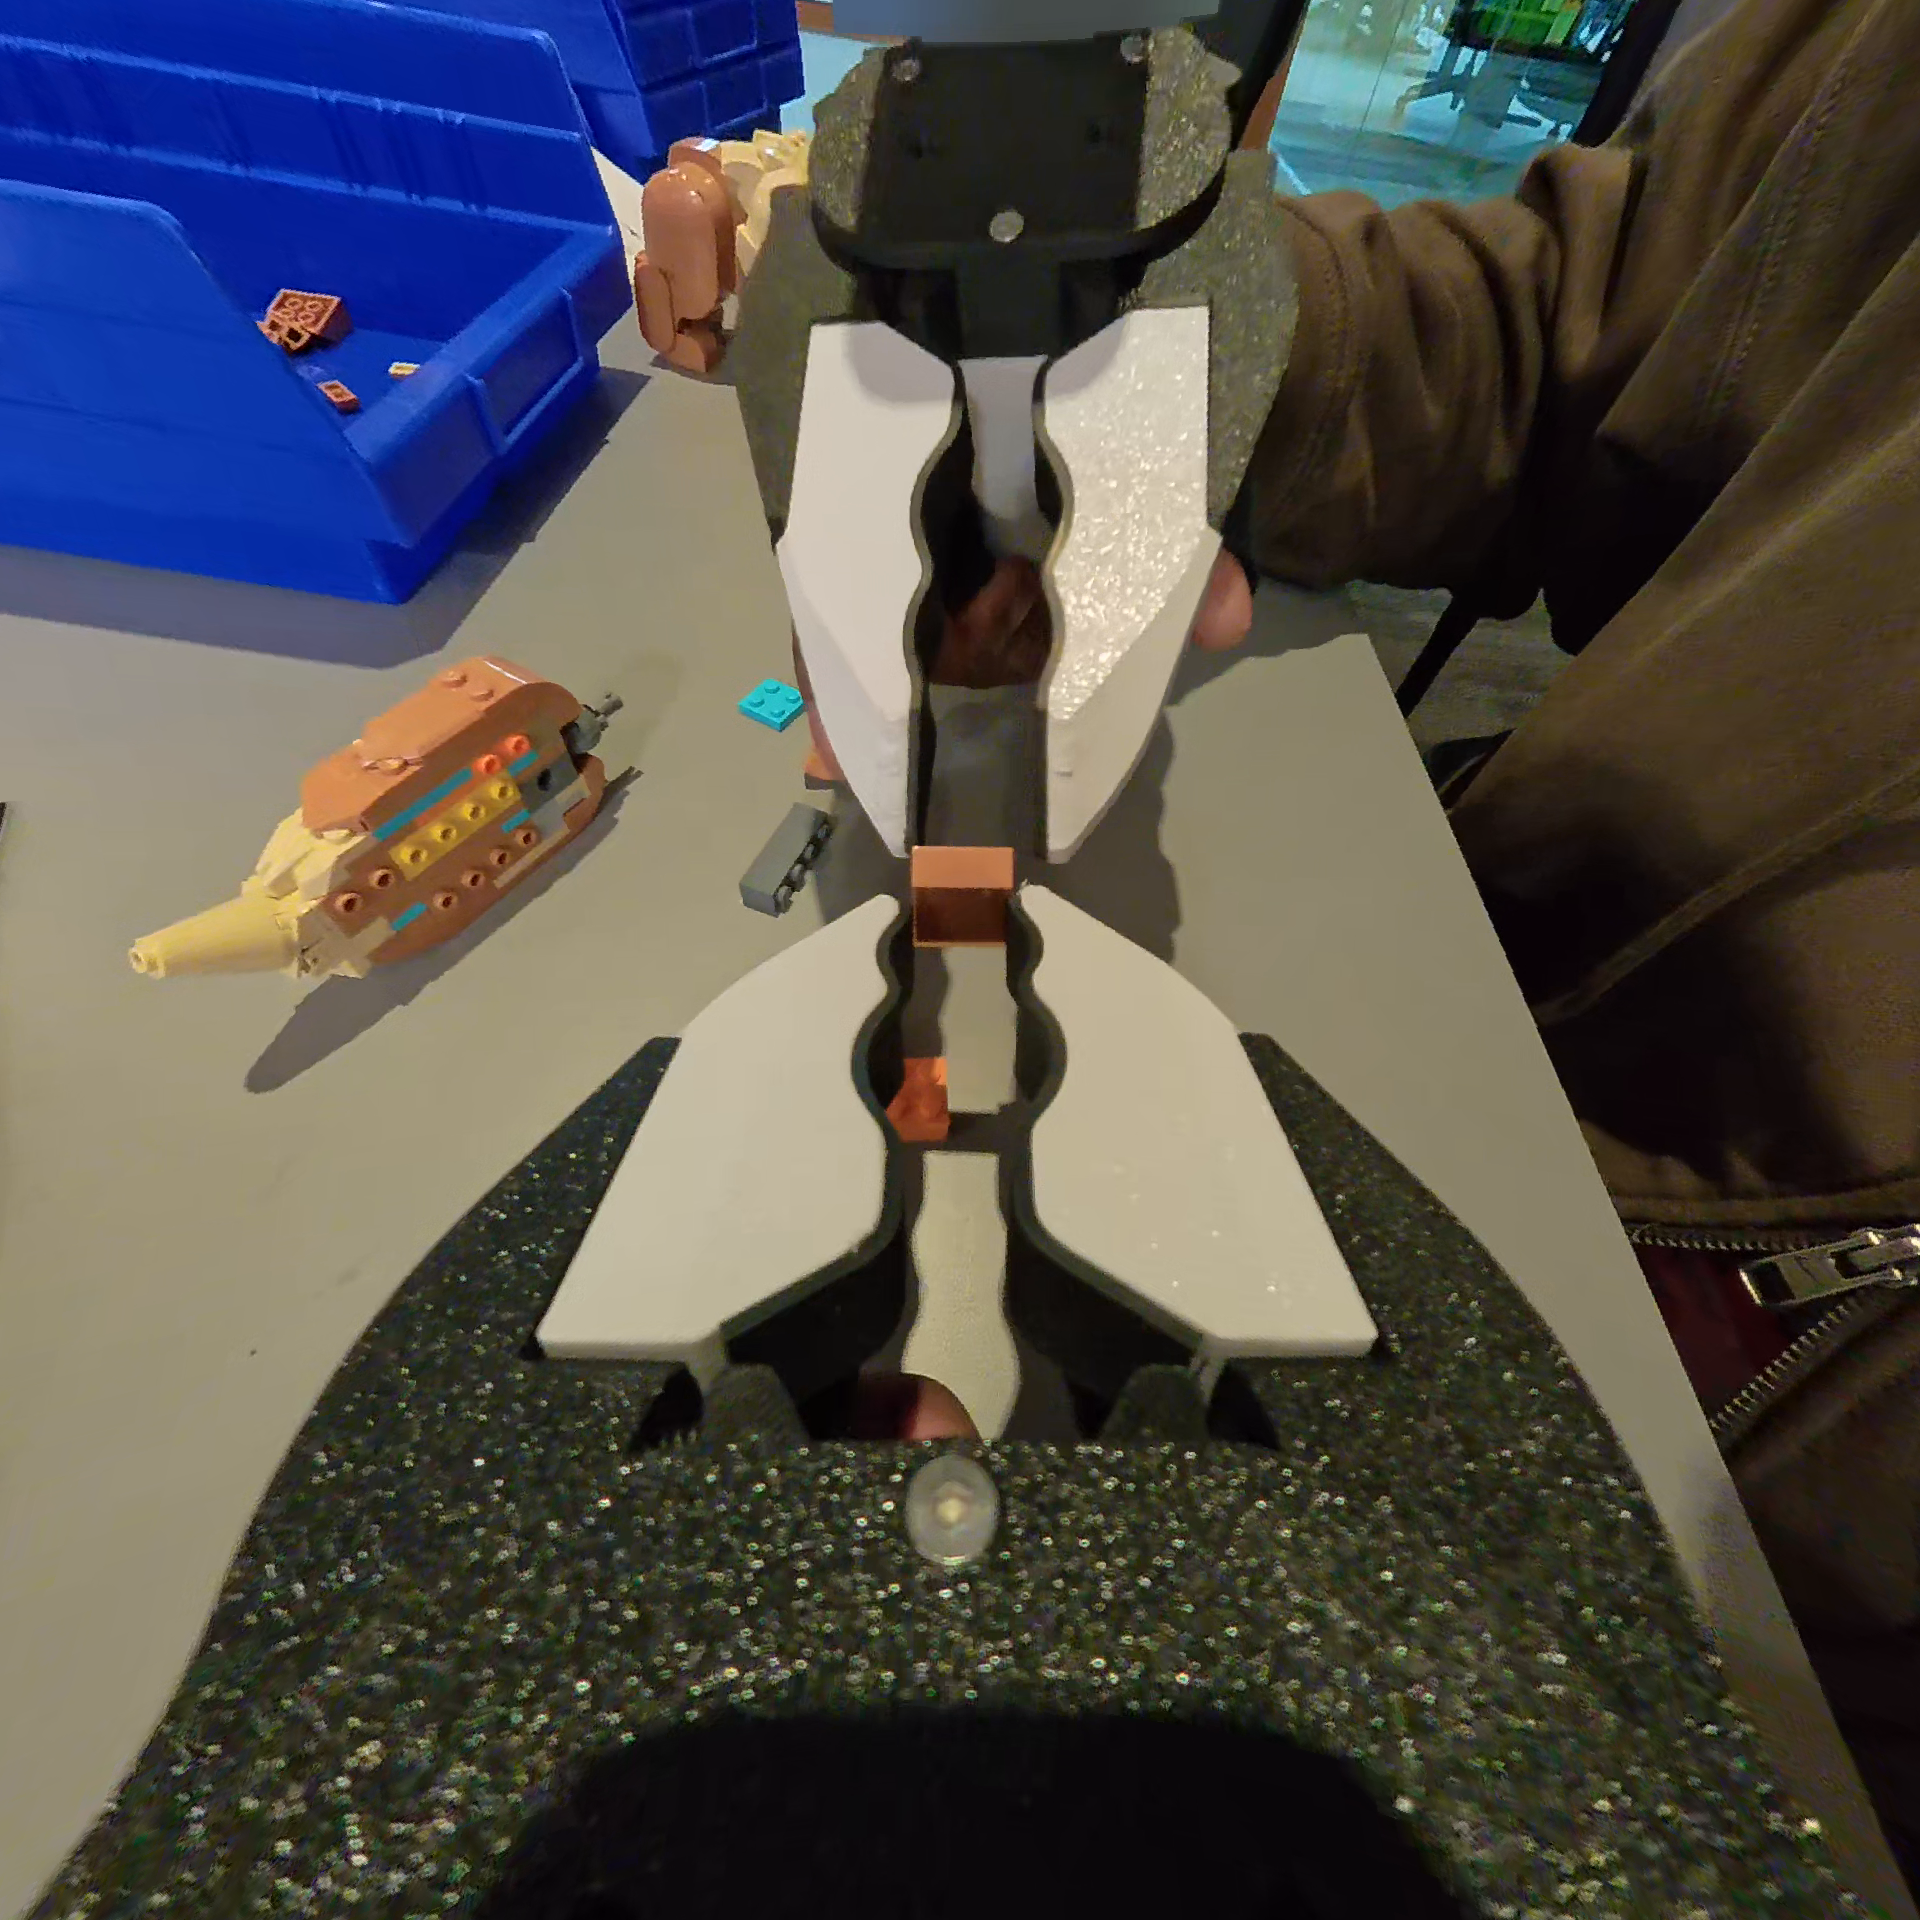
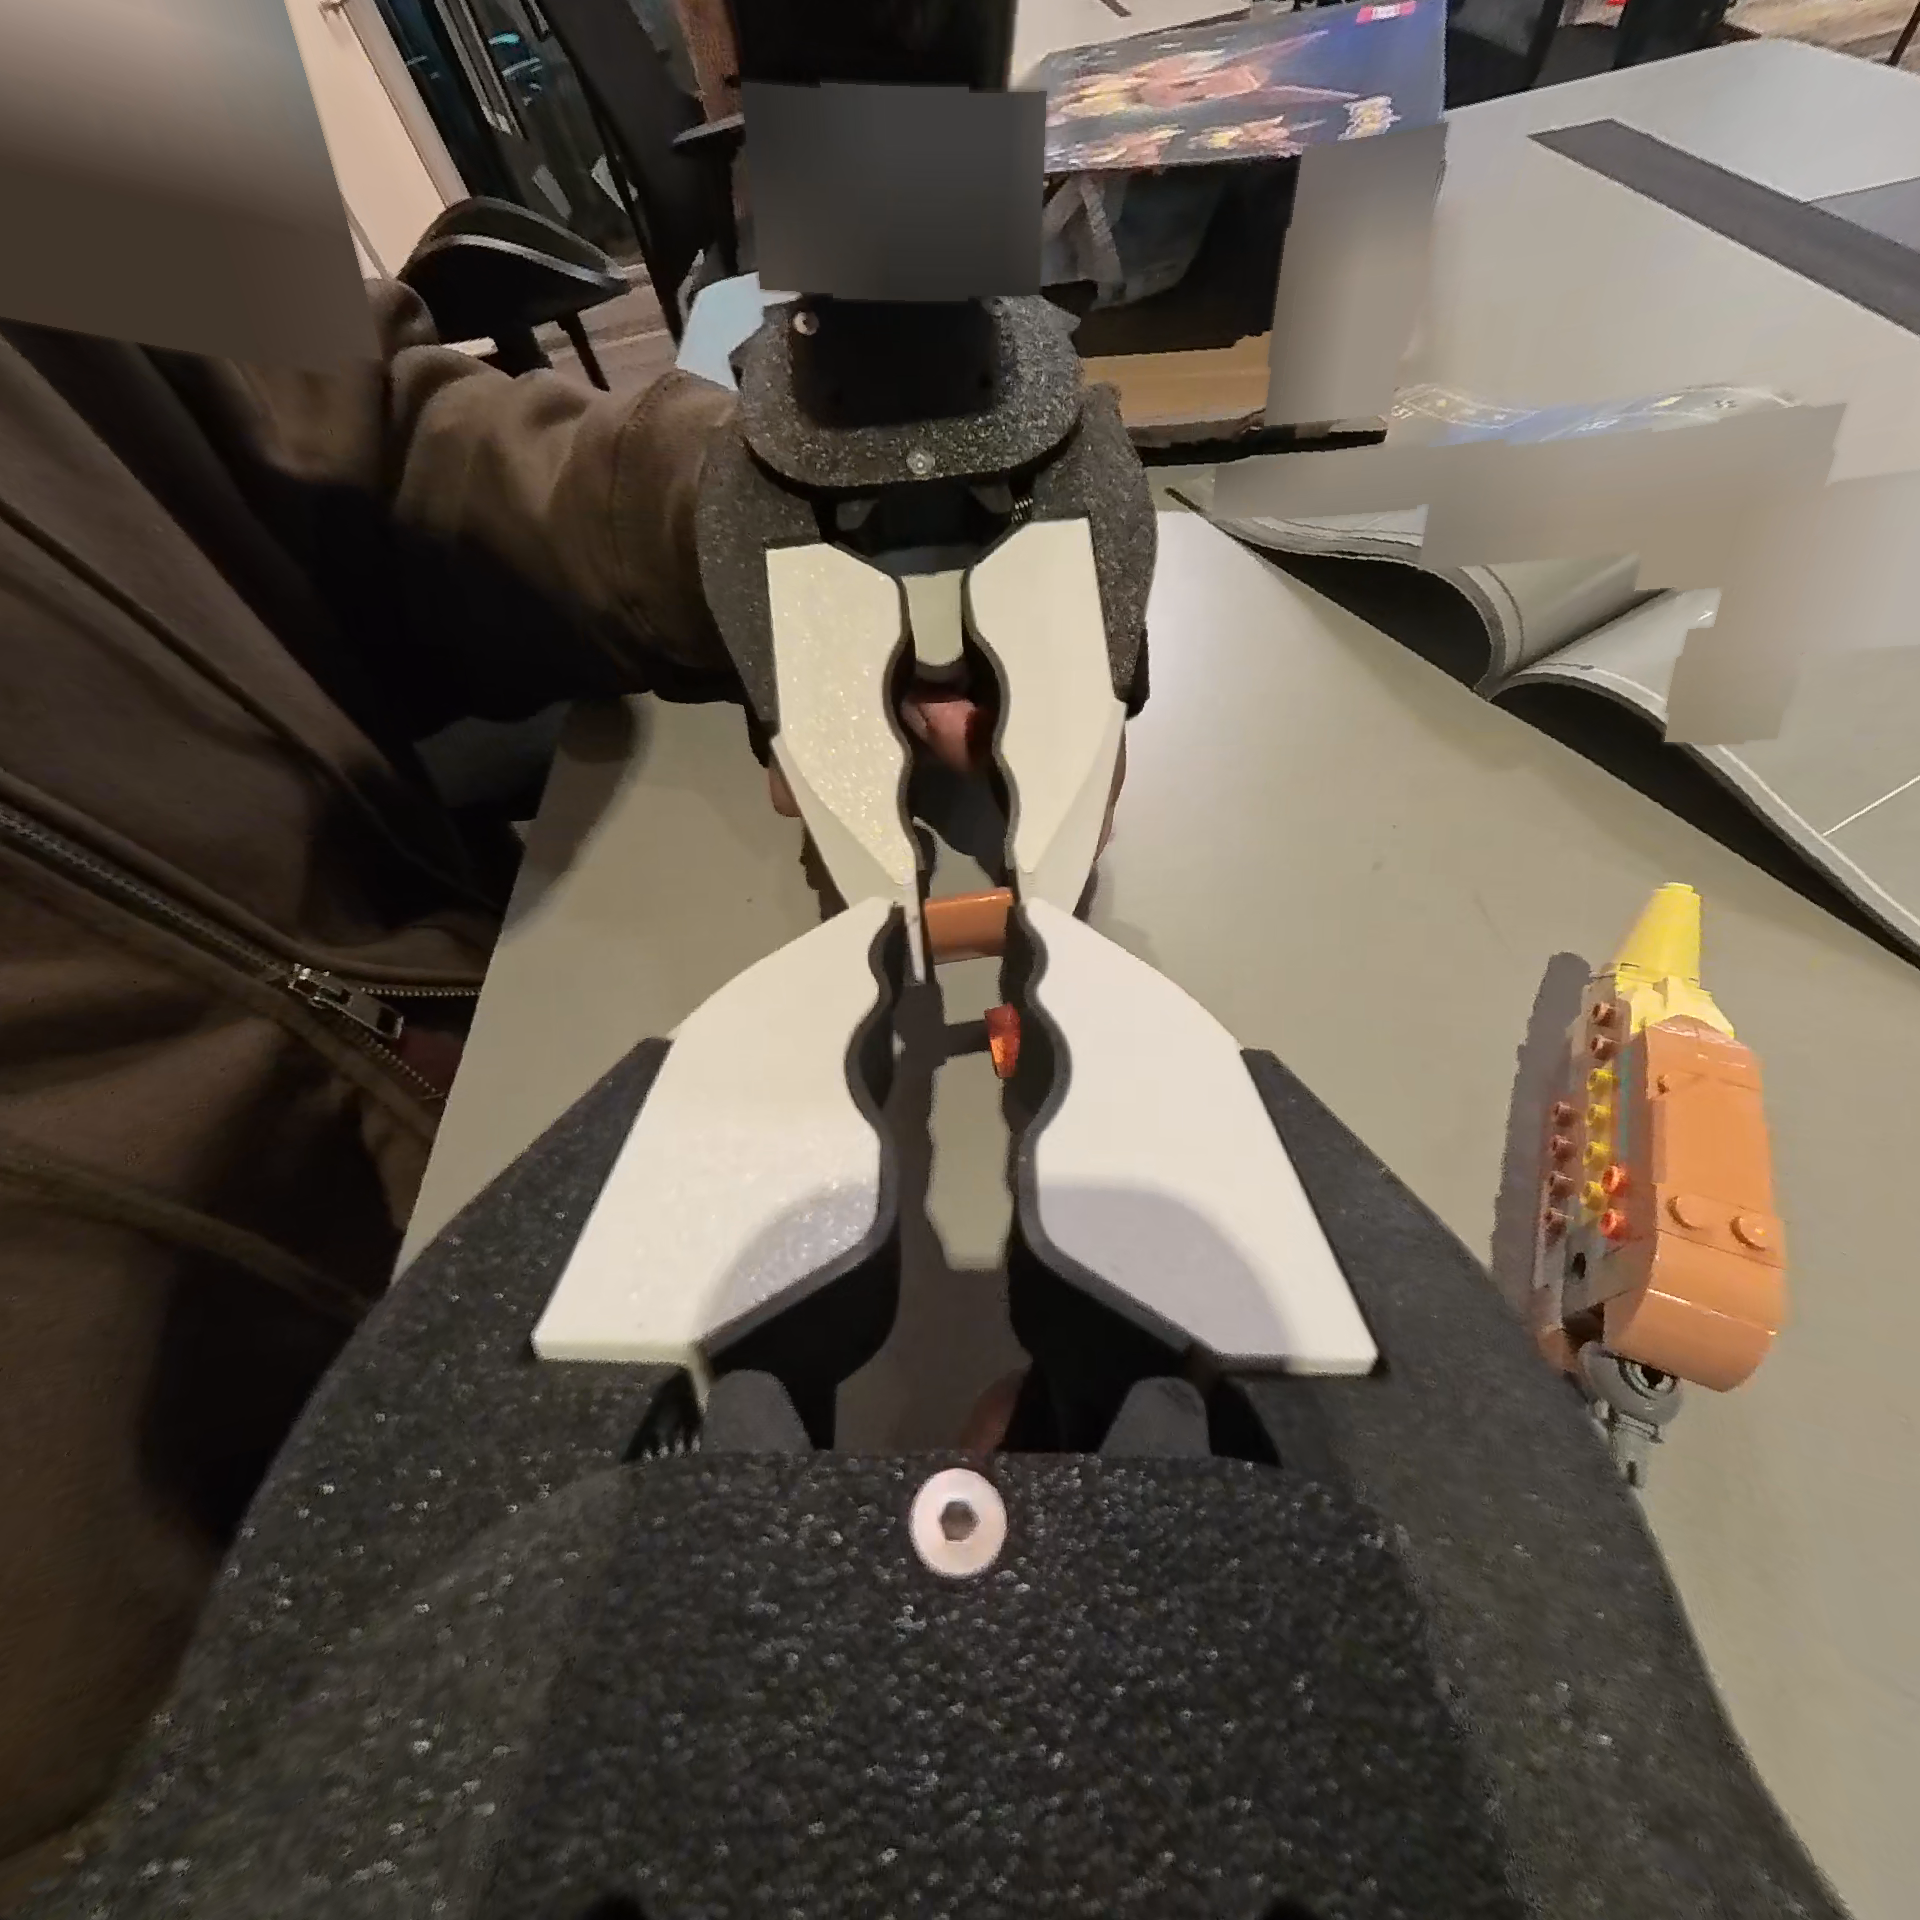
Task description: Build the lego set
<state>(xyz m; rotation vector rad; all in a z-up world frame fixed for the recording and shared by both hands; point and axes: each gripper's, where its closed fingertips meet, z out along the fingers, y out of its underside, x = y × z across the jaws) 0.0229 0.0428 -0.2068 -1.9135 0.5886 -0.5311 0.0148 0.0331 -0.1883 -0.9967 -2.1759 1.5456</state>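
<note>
My left gripper (image 1: 961,914) and right gripper (image 2: 961,935) meet tip to tip above the table edge (image 1: 1455,831), and a small brown brick (image 1: 962,896) sits right where the four tips come together. Both pairs of fingers are drawn in narrow, but I cannot tell which pair truly has the brick clamped; from the right side it reads as a rounded brown piece (image 2: 966,921) crosswise at the tips. Just behind my left tips, a small orange piece (image 1: 920,1099) shows through the gap, probably lying on the table below.

The risk, as I judge it, is the handover: if one pair loosens before the other bites, the brick drops, and with the table edge close on my left gripper's right it could go to the floor. Squeezing off-centre could also flick it out.

Beyond my left gripper's left lies the half-built brown model (image 1: 416,821); a teal plate (image 1: 771,704) and grey piece (image 1: 790,857) lie nearer. Blue bins (image 1: 312,312) stand farther off. Nothing blocks the tips.
</note>
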